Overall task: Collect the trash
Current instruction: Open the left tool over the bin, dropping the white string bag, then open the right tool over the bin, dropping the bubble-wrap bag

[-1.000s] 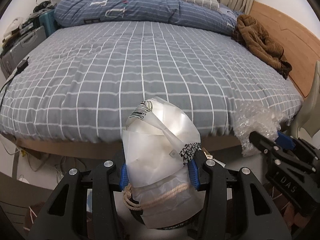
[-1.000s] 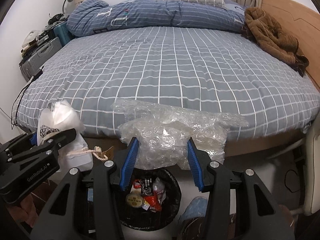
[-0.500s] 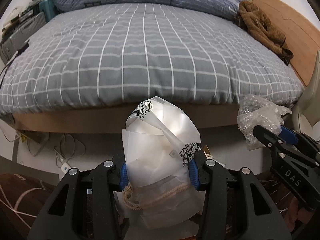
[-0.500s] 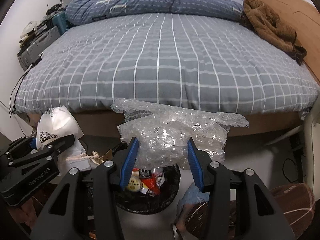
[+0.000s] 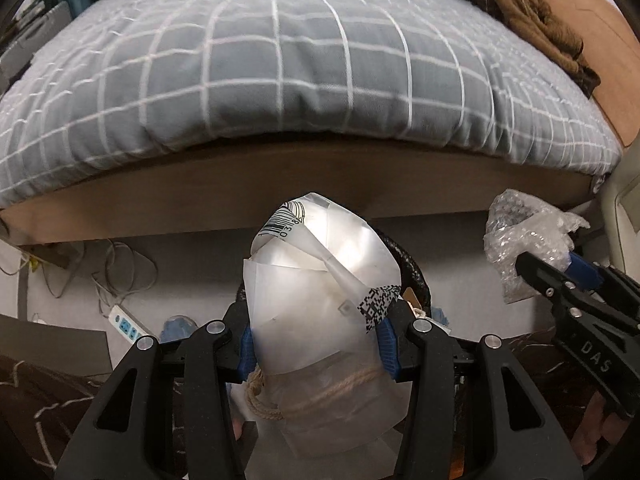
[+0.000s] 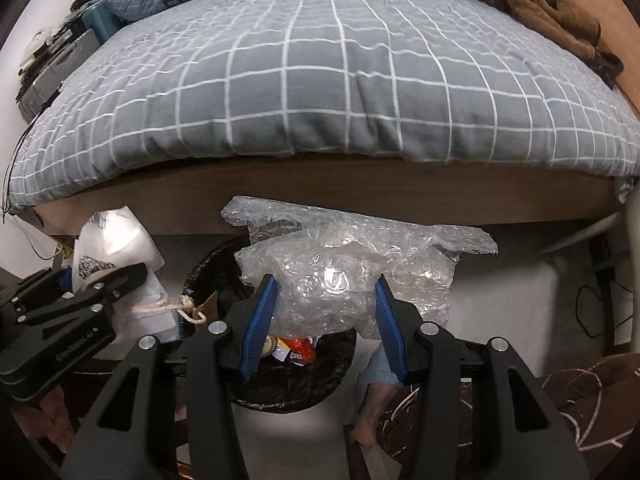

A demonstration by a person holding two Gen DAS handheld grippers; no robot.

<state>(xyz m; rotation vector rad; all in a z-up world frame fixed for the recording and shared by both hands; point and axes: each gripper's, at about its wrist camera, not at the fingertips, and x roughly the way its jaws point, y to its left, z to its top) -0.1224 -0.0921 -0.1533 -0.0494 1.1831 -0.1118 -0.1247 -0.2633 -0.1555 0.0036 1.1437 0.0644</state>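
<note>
Right wrist view: our right gripper [image 6: 322,320] pinches bubble wrap [image 6: 352,272] directly above the trash bin [image 6: 288,384]; left gripper [image 5: 318,340] clamps a white bag [image 5: 320,300], just left.

One white bag [image 5: 320,312], one bubble wrap [image 6: 344,276], one bin [image 6: 296,384], two tongs [image 5: 316,340] [image 6: 324,320].

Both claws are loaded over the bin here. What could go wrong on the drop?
1. The bubble wrap in the right claw spreads wider than its grip; released, a flap may catch the trash bin rim.
2. The white plastic bag in the left claw sits near the bin's edge, so it could land outside; its rope handle might snag.
</note>
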